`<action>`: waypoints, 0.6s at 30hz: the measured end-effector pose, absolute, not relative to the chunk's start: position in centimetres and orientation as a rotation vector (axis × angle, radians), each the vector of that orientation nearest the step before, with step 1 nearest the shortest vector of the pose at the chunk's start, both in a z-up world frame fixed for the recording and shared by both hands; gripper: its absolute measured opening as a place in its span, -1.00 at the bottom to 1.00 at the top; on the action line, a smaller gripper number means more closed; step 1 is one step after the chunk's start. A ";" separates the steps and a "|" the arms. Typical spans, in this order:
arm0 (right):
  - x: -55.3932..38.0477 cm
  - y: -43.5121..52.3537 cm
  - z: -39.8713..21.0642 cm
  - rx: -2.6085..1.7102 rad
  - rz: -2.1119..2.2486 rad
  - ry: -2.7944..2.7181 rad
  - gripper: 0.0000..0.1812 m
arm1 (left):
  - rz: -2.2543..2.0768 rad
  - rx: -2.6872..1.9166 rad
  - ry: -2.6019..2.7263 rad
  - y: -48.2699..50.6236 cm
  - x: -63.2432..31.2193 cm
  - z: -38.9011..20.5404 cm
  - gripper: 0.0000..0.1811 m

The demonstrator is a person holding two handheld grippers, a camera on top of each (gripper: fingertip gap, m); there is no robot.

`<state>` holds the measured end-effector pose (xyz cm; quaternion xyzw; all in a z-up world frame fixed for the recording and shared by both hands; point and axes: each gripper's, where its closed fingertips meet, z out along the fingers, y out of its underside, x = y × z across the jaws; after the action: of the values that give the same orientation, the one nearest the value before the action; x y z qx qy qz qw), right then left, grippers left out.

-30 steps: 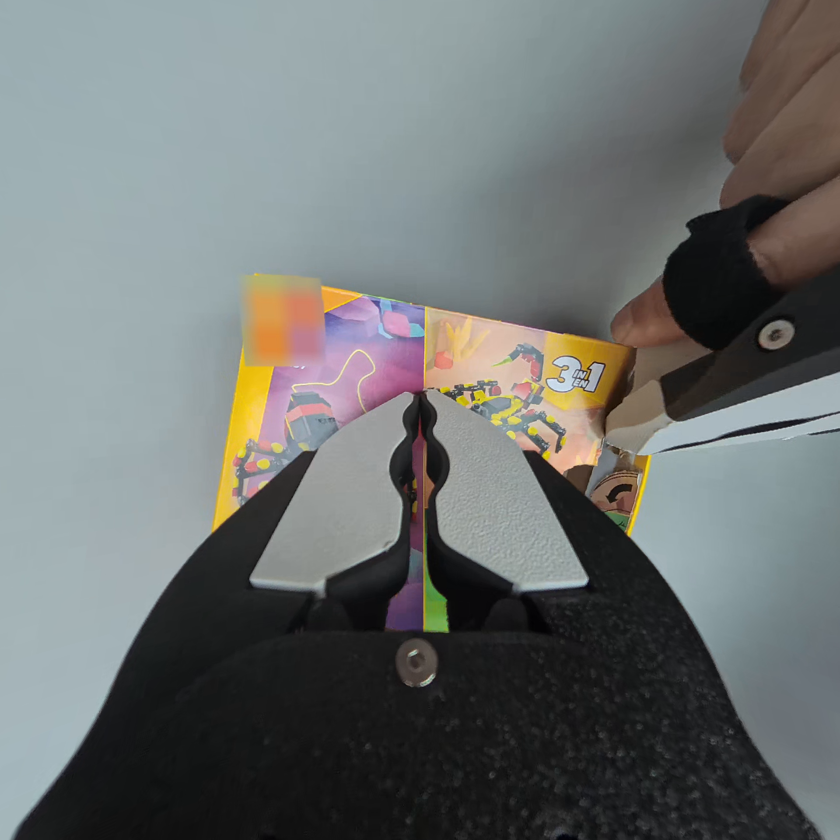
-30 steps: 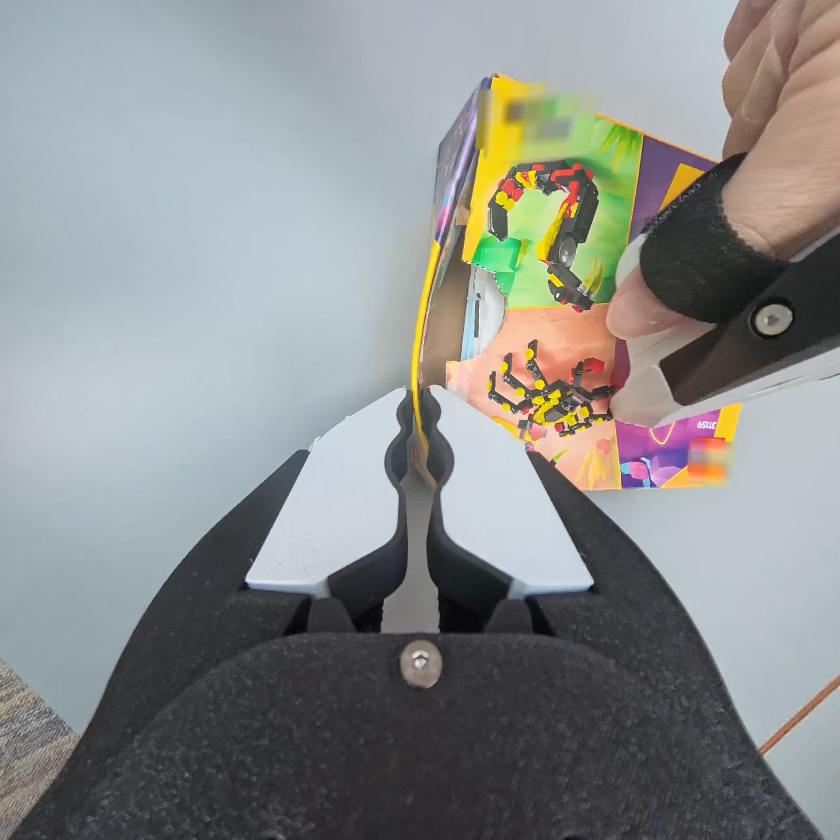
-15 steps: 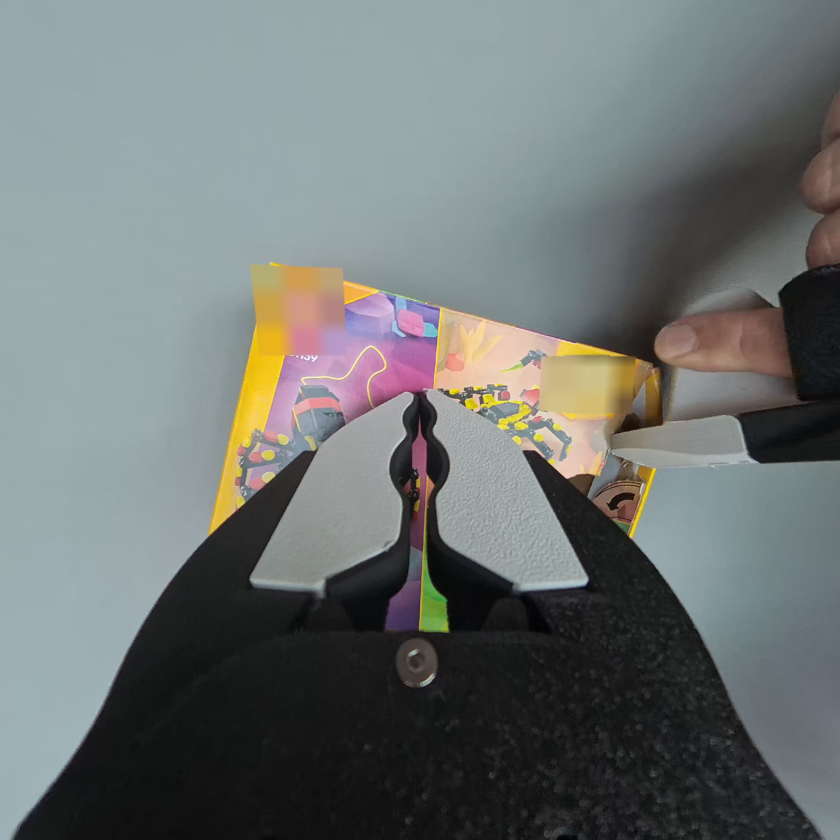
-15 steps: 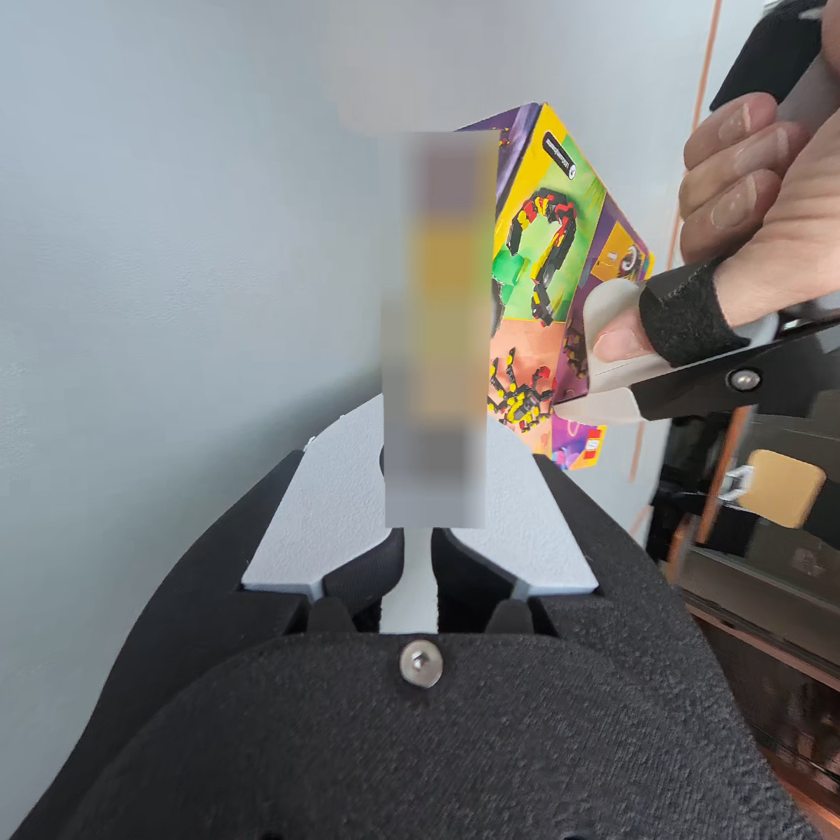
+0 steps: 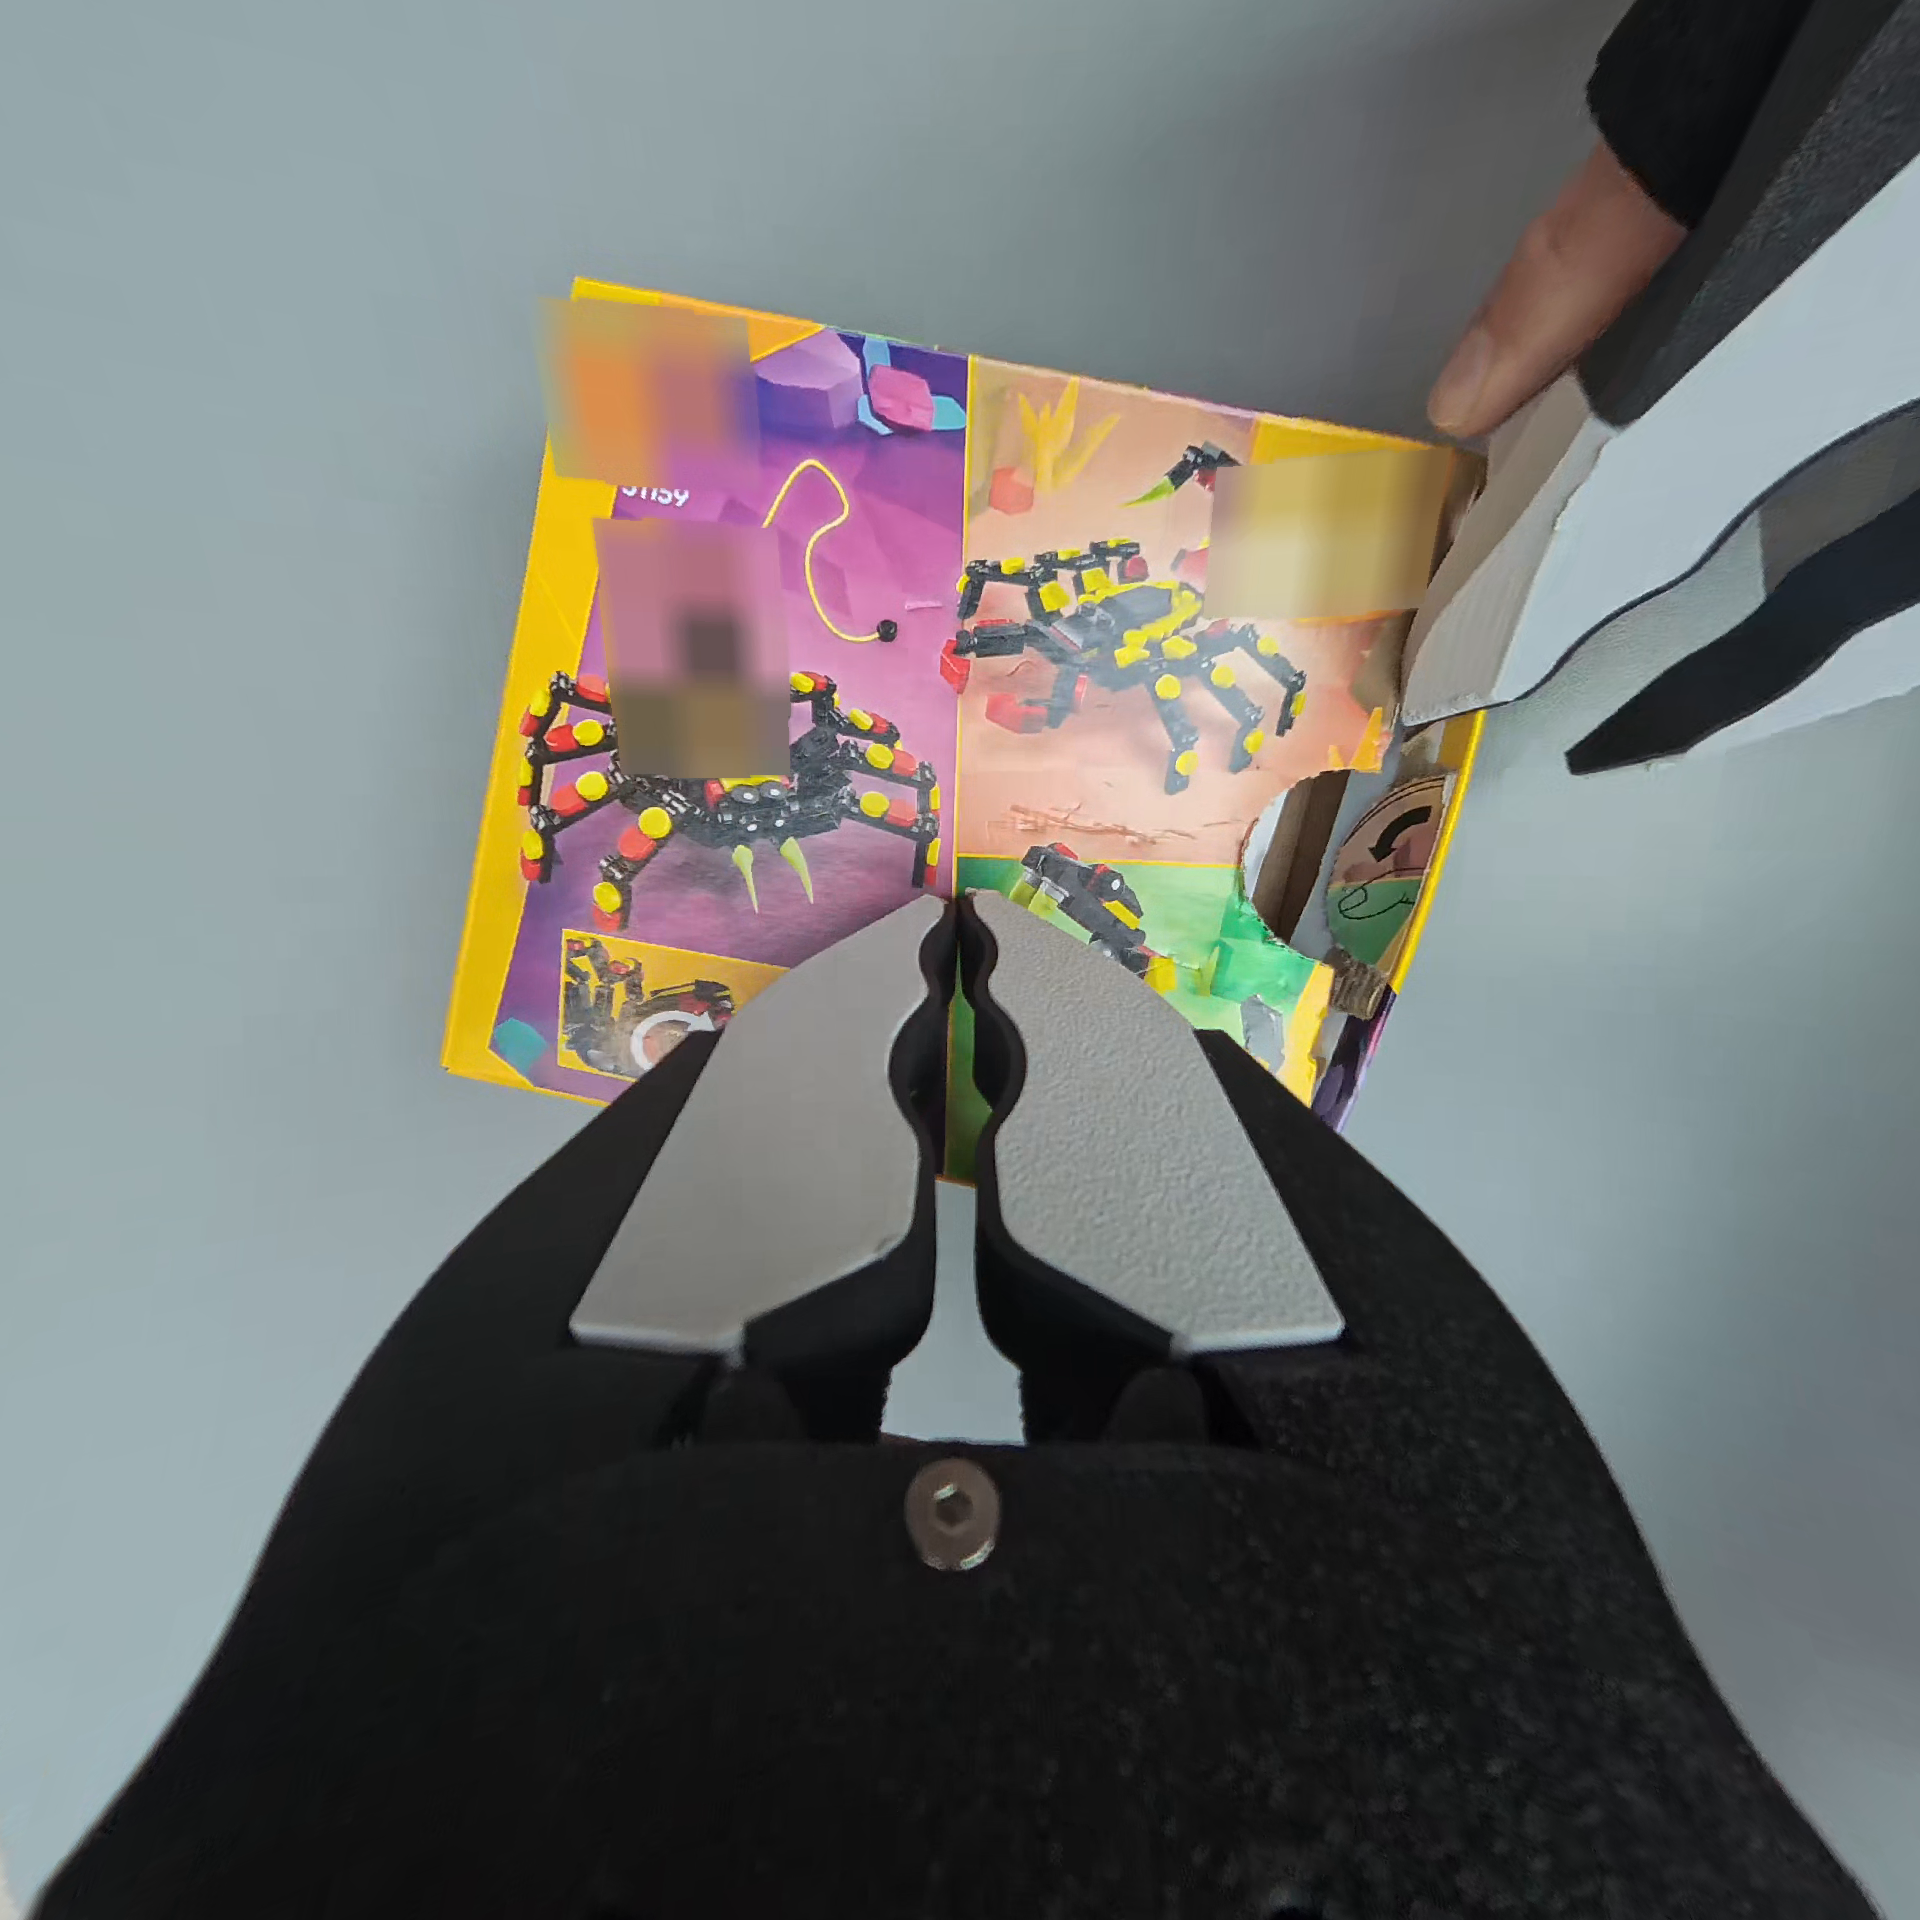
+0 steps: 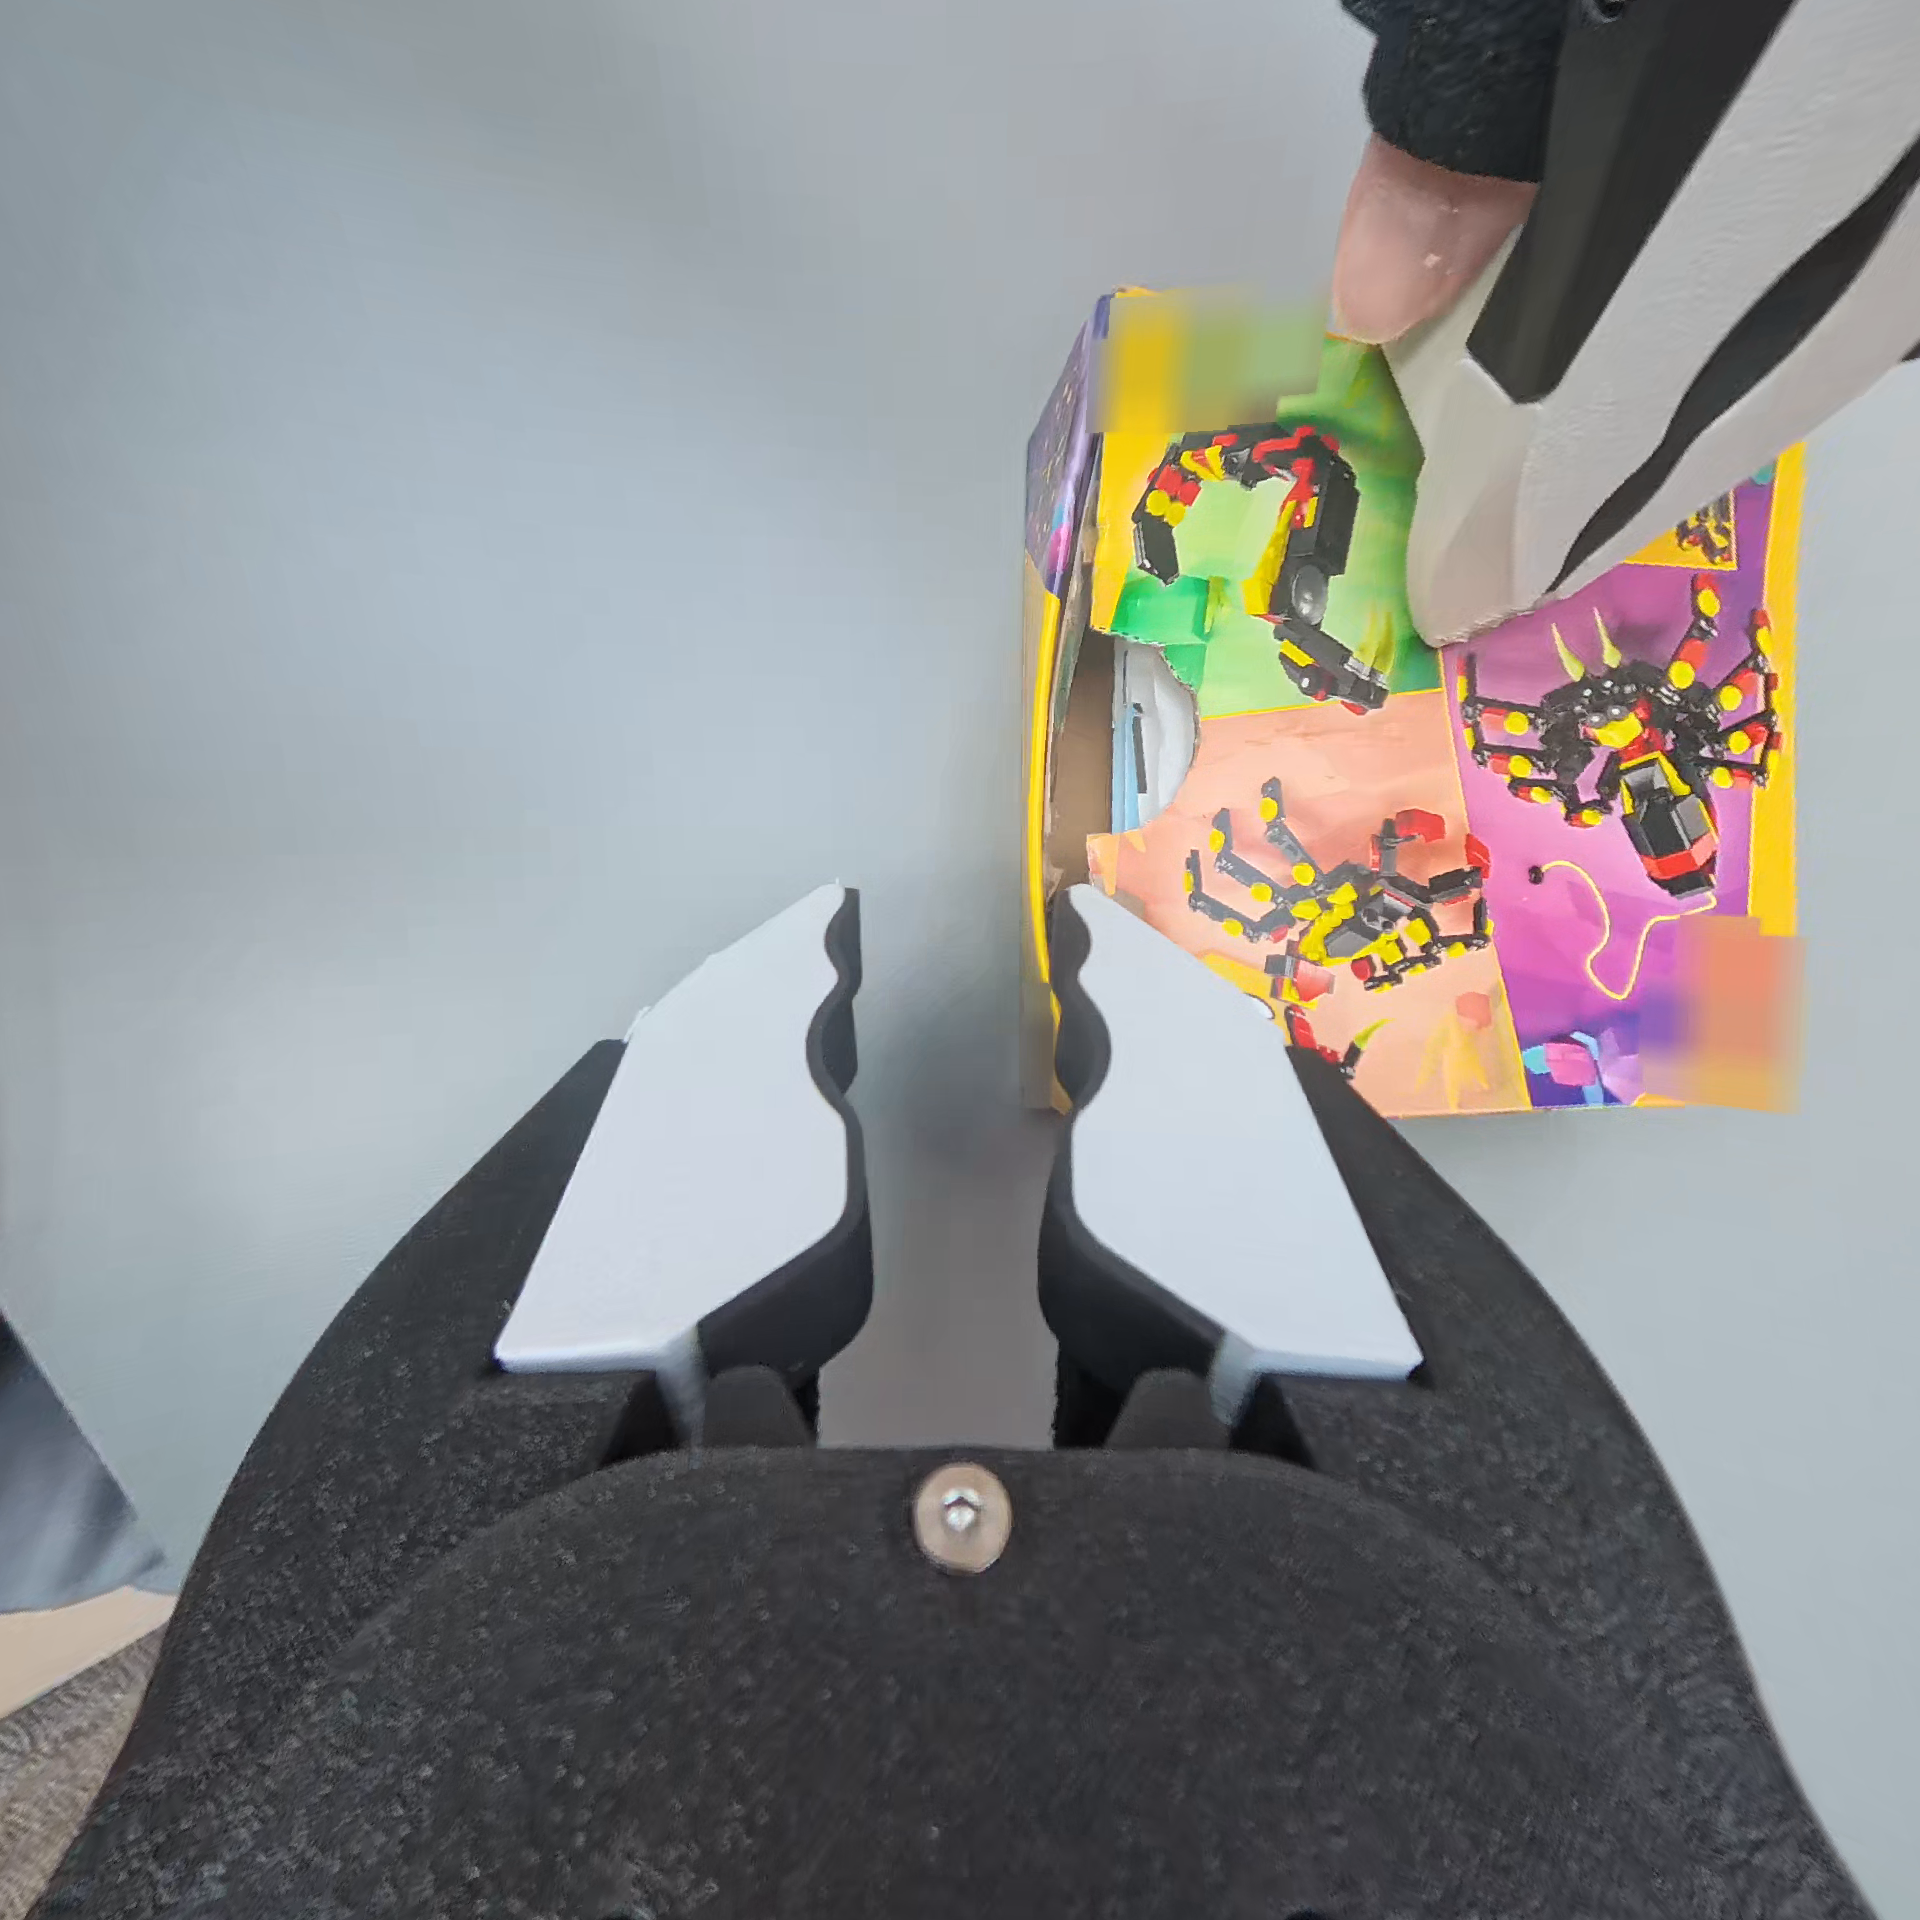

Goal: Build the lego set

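The lego box lies face-up on the grey desk. One short end is torn open. Through the ragged opening brown card and something pale show inside, but what it is cannot be told.

The left claw is closed with nothing between its jaws. Its tips sit on the box's printed face near the middle and seem to pin the box to the desk rather than grip it.

The right claw stands at the box's open end with its jaws well apart and holds nothing. The yellow end flap stands in the gap, right beside the inner face of one finger.

The main risk lies with that flap. It is off-centre in the gap, so if the jaws close now they may catch only its edge, and the card could tear or slip free instead of swinging open.

A pull on the flap would also load the box sideways. With only closed tips bearing on glossy card, the box may slide or spin under the left claw.

If the box tips toward its open end, loose contents could spill onto the desk.

The card around the hole is already ragged, so a hard tug might rip the face and leave the end no more open.
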<state>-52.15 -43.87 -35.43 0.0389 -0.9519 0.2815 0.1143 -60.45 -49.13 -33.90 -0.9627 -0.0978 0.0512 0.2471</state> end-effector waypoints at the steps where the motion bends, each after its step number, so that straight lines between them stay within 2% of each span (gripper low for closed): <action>1: -52.1 -43.9 -34.9 0.084 0.880 -2.787 -0.58 | 0.123 -2.607 -0.281 -49.1 -60.4 -33.9 -1.00; 3: -51.9 -44.1 -32.7 0.058 1.011 -2.729 -0.61 | 0.113 -2.584 -0.290 -49.1 -60.4 -33.8 -1.00; 6: -51.4 -46.9 -30.2 -0.055 1.199 -2.679 -0.80 | 0.109 -2.569 -0.297 -49.1 -60.5 -33.8 -1.00; 12: -53.4 -51.1 -34.3 -0.010 0.927 -2.632 -0.71 | 0.079 -2.523 -0.317 -49.0 -60.5 -33.8 -1.00; 14: -53.8 -51.5 -34.4 -0.011 0.930 -2.625 -0.83 | 0.079 -2.521 -0.316 -49.1 -60.5 -33.8 -1.00; 18: -54.0 -51.6 -34.4 0.075 0.820 -2.597 -0.94 | 0.046 -2.503 -0.317 -49.0 -60.4 -33.9 -1.00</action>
<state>-54.00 -51.57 -34.37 0.0271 -0.9326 0.2946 0.2069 -60.36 -49.04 -33.89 -0.9448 -0.1198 0.0172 0.3043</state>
